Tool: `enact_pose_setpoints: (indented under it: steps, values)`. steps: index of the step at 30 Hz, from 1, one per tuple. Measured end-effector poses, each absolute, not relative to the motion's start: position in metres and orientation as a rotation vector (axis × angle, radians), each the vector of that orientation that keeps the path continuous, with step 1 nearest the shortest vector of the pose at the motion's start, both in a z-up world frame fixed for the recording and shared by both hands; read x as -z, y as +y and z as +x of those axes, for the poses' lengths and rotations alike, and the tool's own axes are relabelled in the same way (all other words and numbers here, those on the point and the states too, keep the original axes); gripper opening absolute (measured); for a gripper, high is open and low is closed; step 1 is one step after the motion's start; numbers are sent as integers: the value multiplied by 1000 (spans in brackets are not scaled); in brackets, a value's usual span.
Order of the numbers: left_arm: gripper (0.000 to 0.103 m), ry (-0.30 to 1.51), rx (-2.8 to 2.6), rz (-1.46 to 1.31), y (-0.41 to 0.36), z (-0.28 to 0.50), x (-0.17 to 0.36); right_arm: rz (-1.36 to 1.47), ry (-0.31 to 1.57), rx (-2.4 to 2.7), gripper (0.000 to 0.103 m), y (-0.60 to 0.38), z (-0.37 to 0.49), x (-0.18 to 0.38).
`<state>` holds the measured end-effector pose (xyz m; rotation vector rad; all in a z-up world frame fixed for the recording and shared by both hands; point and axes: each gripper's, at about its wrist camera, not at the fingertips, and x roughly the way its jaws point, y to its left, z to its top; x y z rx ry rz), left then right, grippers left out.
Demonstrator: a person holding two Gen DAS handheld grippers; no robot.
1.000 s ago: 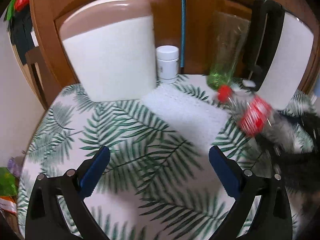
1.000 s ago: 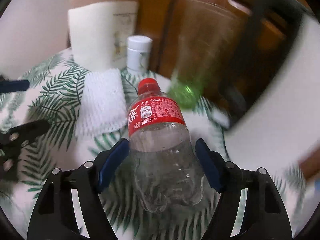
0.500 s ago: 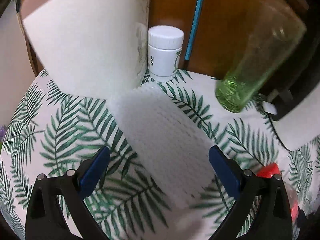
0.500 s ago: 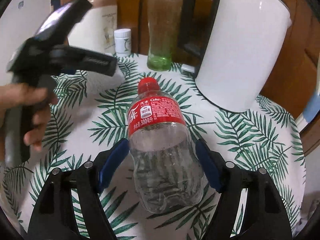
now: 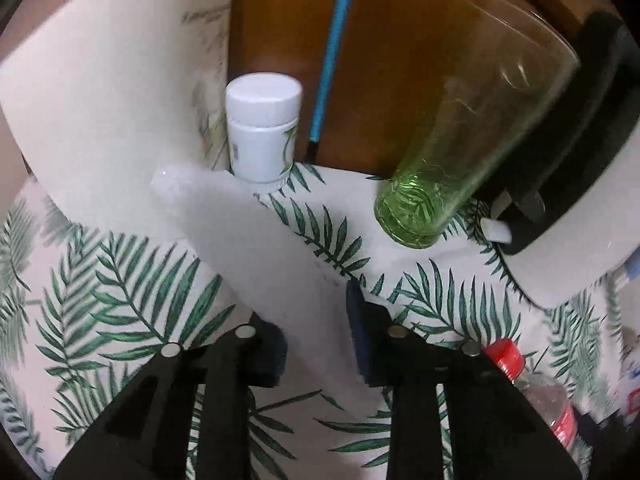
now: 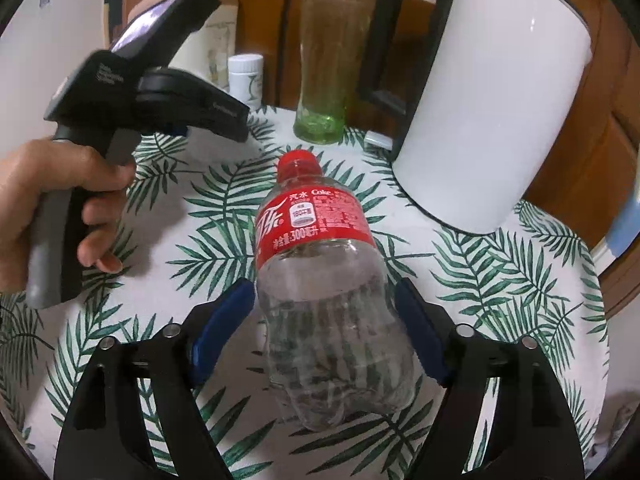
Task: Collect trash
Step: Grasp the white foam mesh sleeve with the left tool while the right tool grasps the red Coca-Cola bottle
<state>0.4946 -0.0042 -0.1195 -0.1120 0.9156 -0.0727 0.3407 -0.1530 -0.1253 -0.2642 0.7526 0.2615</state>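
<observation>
My left gripper (image 5: 316, 336) is shut on a white foam net sleeve (image 5: 256, 240), which is pinched between the blue pads and lifts off the leaf-patterned tablecloth (image 5: 132, 300). My right gripper (image 6: 328, 328) is shut on an empty clear Coke bottle (image 6: 324, 280) with a red cap and red label, held above the table. The bottle also shows at the lower right of the left wrist view (image 5: 540, 392). The left gripper's body and the hand holding it show in the right wrist view (image 6: 132, 92).
A white pill jar (image 5: 262, 128), a green-bottomed glass (image 5: 452, 168) and a white kettle with a black handle (image 6: 492, 92) stand at the back of the table. A large white container (image 5: 112, 112) stands at the back left. Wooden cabinets lie behind.
My left gripper moved forward over the foam sleeve and closed on it, lifting its near end. My right gripper keeps holding the bottle and has drawn back from the kettle.
</observation>
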Motion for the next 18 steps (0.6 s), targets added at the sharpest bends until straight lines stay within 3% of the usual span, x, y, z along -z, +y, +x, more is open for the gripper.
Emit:
enact_pose_setpoints:
  steps: [4, 7, 8, 10, 18]
  values:
    - [19, 911, 102, -92, -7, 485, 117, -288, 734, -252, 90, -149, 344, 122]
    - [18, 913, 133, -71, -6, 469, 116, -292, 728, -255, 90, -148, 352, 121]
    - [18, 911, 141, -60, -6, 464, 114, -288, 735, -262, 89, -147, 356, 122]
    - [18, 908, 162, -29, -6, 451, 111, -269, 757, -276, 71, -148, 362, 124]
    - [18, 881, 257, 0, 2, 381, 105, -194, 785, -313, 69, -143, 347, 127]
